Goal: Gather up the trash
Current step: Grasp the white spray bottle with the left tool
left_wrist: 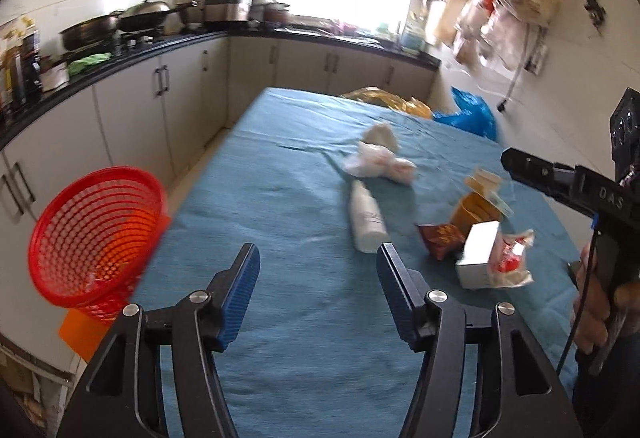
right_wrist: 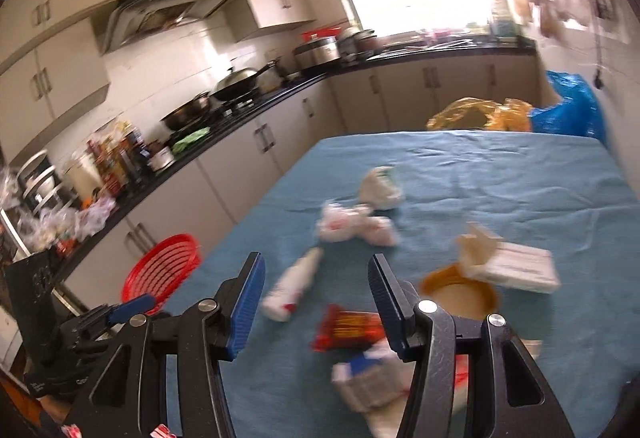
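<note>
Several bits of trash lie on the blue tablecloth [left_wrist: 280, 198]: the white bottle [left_wrist: 366, 220] lies flat, its long axis running away from me, narrow end toward the crumpled white wrappers [left_wrist: 378, 162]. My left gripper [left_wrist: 318, 286] is open and empty, the bottle just beyond its right finger; my right gripper [right_wrist: 316, 302] is open too, above the red snack packet [right_wrist: 346, 330]. The red basket [left_wrist: 96, 234] sits off the table's left edge, bare cloth between

The table is covered by a blue-green cloth [left_wrist: 280, 198], and a red basket [left_wrist: 96, 234] with a perforated pattern is seen at its edge. A white bottle [left_wrist: 366, 218], a red snack wrapper [left_wrist: 440, 238] and a yellow cup [right_wrist: 460, 292] are laid on it.
</note>
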